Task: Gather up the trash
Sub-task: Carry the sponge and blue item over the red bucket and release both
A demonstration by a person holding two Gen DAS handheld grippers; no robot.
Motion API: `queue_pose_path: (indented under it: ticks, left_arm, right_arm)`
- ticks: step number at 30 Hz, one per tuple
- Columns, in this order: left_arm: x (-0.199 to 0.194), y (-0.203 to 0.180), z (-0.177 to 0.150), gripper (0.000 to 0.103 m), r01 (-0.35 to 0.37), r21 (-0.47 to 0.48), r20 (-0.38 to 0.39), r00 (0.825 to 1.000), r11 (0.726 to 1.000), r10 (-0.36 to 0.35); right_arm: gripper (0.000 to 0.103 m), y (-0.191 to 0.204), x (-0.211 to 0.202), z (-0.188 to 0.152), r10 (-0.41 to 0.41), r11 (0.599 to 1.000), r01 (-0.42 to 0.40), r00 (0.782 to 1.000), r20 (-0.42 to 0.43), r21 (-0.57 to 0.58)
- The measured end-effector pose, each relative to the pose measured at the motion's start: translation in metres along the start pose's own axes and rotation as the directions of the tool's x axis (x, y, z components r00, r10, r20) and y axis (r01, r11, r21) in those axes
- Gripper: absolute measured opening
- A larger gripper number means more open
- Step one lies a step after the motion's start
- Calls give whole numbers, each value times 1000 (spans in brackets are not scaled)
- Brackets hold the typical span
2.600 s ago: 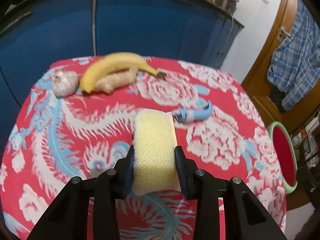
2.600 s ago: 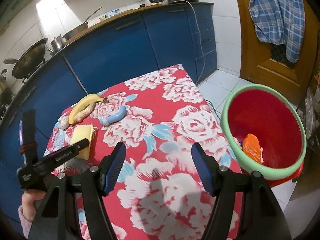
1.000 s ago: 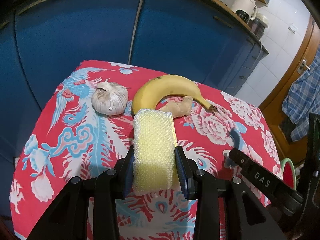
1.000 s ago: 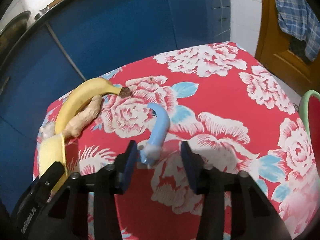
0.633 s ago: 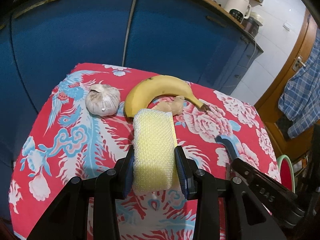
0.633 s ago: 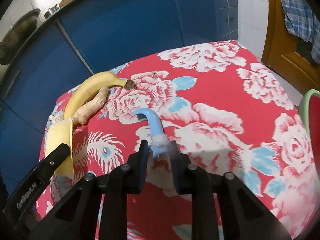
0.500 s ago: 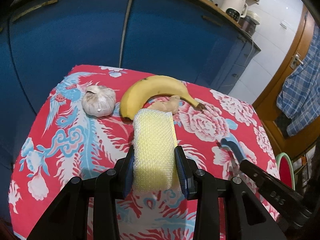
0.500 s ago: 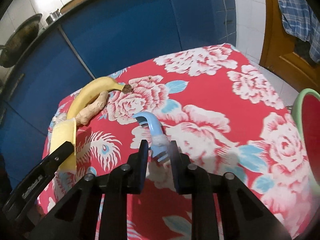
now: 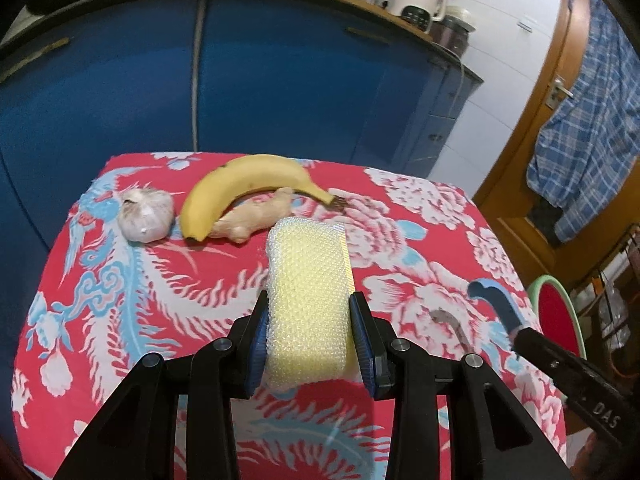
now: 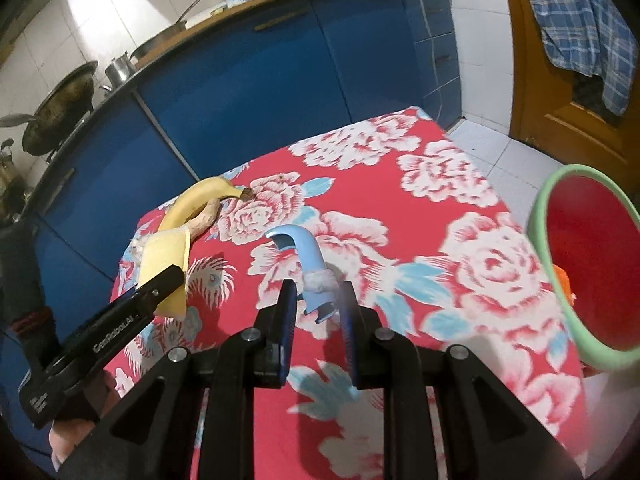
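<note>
The left gripper [image 9: 310, 332] clamps a yellow sponge [image 9: 308, 300] above the tablecloth [image 9: 120, 300].

"DAS" is printed on the right gripper [image 9: 516, 332]; "GenRobot.AI" on the left gripper [image 10: 168, 280].

Each camera is sitting just behind its own fingers, looking forward and down over the red floral tablecloth [image 9: 120, 320] toward the blue cabinets [image 9: 280, 92]. The left view is facing the banana [image 9: 244, 184] closely. The right view is facing it from farther back. Both are sharing the banana, the bin [image 10: 580, 264] and the yellow sponge [image 9: 308, 300].
</note>
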State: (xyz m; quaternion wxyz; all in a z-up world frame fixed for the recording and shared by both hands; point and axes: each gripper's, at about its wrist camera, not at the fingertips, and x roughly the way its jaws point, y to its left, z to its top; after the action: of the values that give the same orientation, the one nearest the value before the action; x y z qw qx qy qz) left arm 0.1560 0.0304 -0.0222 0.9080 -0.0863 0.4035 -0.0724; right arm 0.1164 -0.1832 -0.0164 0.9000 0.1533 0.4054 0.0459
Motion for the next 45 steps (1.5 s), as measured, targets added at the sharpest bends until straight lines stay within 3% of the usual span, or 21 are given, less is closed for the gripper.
queue_pose_path:
  ticks: [17,33,45]
  left_arm:
    - [-39,-85,-4,39,79,168,28,996,983,-85]
    - [-36,-189,-30,39,219,304,-64,976,927,-209]
    - [-18,-251,-51,39,288,394,-117,958,873,-263]
  right_arm:
    - [23,-78,-69,-17,-67,993,59,994,82,98]
    - [24,-168,-108,-29,-162,957,120,977,141,264]
    - [24,-229,-107,-36,-219,916,161,968,121,366]
